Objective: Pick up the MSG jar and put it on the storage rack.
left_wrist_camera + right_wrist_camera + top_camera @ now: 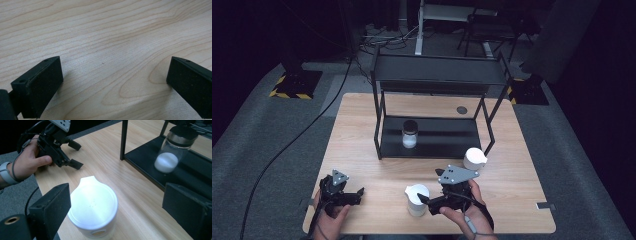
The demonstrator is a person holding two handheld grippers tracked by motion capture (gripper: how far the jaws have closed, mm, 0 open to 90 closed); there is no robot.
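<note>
Reaching: the right gripper [426, 201] sits at the near edge of the table [362, 135], just beside a white lidded container [417, 199].
Right gripper state: jaws spread wide, holding nothing; in the right gripper view the container [93, 207] stands between them, close to the left jaw, with a gap on the other side, and no pad presses on it.
White lidded container: upright on the table near the front edge, its flat white lid on, with a small tab at the lid's rim pointing away from the right gripper view's camera.
Left gripper: the left gripper [354, 195] rests low at the front left of the table, well apart from the container; the right gripper view shows it [72, 155] gripped in a hand [30, 163] with a band on the wrist.
Left gripper state: jaws wide apart in the left gripper view, with bare wood grain between them and nothing held.
Second white container: another white lidded container [474, 158] stands farther back to the right, just beside the front right leg of the rack.
Rack: a black two-level shelf rack [437, 70] stands at the middle of the table.
Jar: a glass jar [410, 134] with a dark lid and white contents stands on the rack's lower shelf; in the right gripper view it [172, 150] shows at upper right.
</note>
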